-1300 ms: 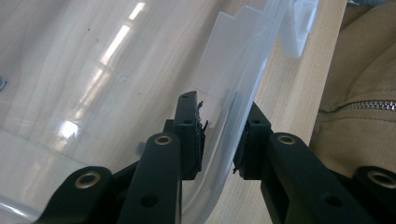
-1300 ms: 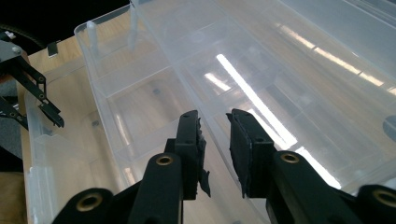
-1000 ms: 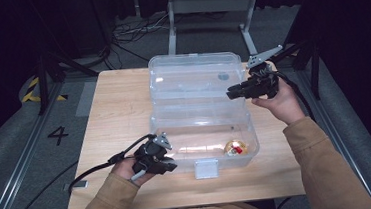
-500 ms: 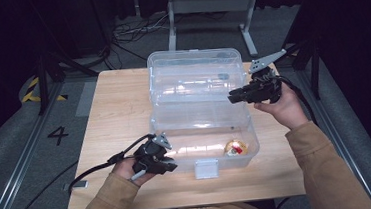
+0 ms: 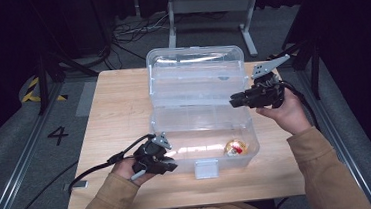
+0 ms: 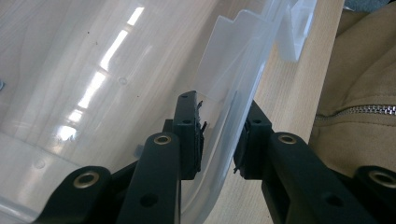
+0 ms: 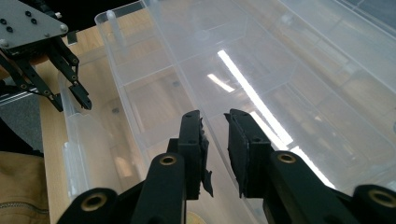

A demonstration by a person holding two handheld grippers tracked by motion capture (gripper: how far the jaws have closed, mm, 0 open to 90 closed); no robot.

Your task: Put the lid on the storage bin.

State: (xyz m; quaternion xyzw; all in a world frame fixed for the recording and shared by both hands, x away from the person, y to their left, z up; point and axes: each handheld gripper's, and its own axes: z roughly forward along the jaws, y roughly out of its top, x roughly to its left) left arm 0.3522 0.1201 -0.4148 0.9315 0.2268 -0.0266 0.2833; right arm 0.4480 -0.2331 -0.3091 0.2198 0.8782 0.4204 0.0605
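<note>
**Both grippers working on the clear plastic box, lid standing open**

The clear plastic box (image 5: 203,133) is sitting in the middle of the wooden table (image 5: 118,105), with its lid (image 5: 196,73) leaning back on the far side. A latch (image 5: 204,169) is hanging on the box's near wall, and a small gold-and-red object (image 5: 235,148) is lying inside the box near its right end.

The left gripper (image 5: 164,162) is resting at the box's near left corner. In the left gripper view its jaws are straddling the box's front wall (image 6: 233,112): one pad (image 6: 191,135) is sitting inside the box, the other outside, and both are pinching the thin wall, keeping the box in place.

The right gripper (image 5: 238,100) is hovering at the right end of the box, level with the hinge line and pointing leftward across it. In the right gripper view its jaws are standing slightly parted with a narrow gap between the pads, nothing gripped, and the transparent lid and its molded compartments (image 7: 196,56) are lying beneath them. Whether the pads are touching the plastic, I cannot tell. The left gripper (image 7: 74,95) is showing farther off in that view, at the box's opposite edge.
</note>
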